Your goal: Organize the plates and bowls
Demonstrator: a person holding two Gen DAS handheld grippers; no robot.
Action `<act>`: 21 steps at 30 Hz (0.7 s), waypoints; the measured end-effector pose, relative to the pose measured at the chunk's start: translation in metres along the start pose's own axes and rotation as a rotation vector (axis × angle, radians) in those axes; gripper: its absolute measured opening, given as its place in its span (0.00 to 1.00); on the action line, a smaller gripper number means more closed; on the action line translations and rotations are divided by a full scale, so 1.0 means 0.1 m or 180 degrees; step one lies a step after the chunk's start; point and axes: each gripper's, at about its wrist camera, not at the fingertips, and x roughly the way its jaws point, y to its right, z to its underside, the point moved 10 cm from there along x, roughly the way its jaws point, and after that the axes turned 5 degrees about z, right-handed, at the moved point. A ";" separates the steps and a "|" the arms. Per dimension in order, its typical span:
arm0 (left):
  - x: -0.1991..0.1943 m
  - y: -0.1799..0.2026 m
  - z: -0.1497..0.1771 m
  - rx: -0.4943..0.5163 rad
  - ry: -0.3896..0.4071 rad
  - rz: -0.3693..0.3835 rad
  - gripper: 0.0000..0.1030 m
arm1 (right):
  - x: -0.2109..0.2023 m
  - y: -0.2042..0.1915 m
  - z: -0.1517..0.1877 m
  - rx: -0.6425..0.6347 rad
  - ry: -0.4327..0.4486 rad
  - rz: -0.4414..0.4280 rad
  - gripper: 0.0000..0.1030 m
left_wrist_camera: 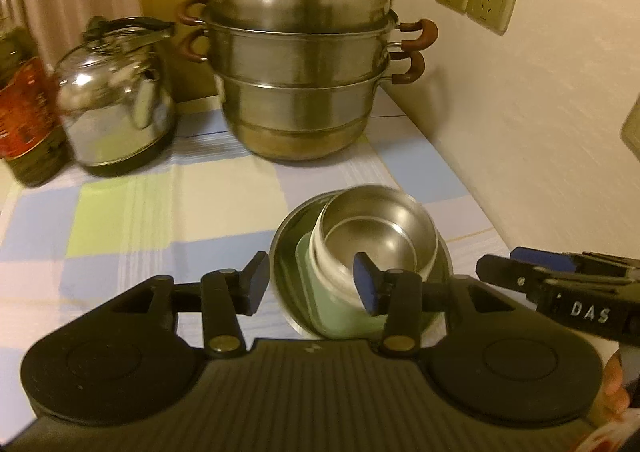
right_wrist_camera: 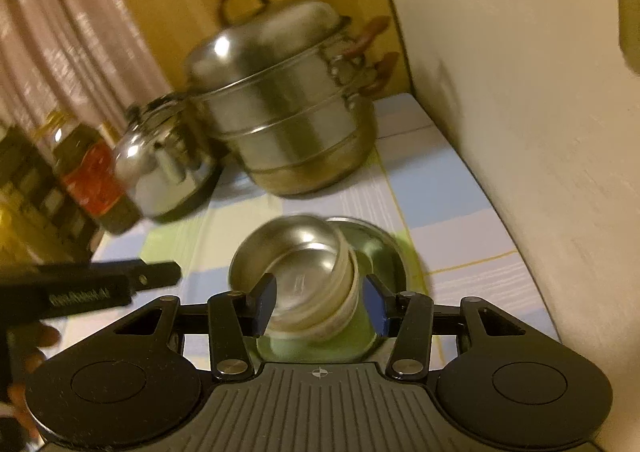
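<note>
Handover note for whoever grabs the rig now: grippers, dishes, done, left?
Left gripper: open, empty, hovering by the stack.
Right gripper: open, jaws either side of the small steel bowl; not gripping.
Dishes: small steel bowl sits tilted on a green dish, both inside the large steel bowl, on the checked cloth near the wall.
Done: all three nested.
Left: level the tilted bowl, probably.
</note>
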 end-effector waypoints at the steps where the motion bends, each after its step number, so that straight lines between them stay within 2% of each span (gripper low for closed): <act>1: -0.07 -0.01 0.05 -0.0019 0.0018 -0.0007 0.42 | -0.04 -0.04 0.07 -0.0058 0.0006 -0.0016 0.47; 7: -0.43 -0.04 0.35 -0.0049 0.0089 -0.0085 0.43 | -0.21 -0.09 0.39 0.0004 -0.0087 -0.0099 0.47; 11: -0.62 -0.04 0.58 -0.0118 0.0113 -0.0009 0.43 | -0.36 -0.08 0.58 0.0068 -0.0113 -0.0065 0.47; 19: -0.95 -0.03 1.09 0.0090 -0.0065 -0.0079 0.42 | -0.79 -0.29 0.93 0.0106 -0.0027 0.0075 0.47; 21: -1.07 -0.03 1.22 0.0103 -0.0078 -0.0025 0.42 | -0.87 -0.36 1.05 0.0134 -0.0072 0.0098 0.47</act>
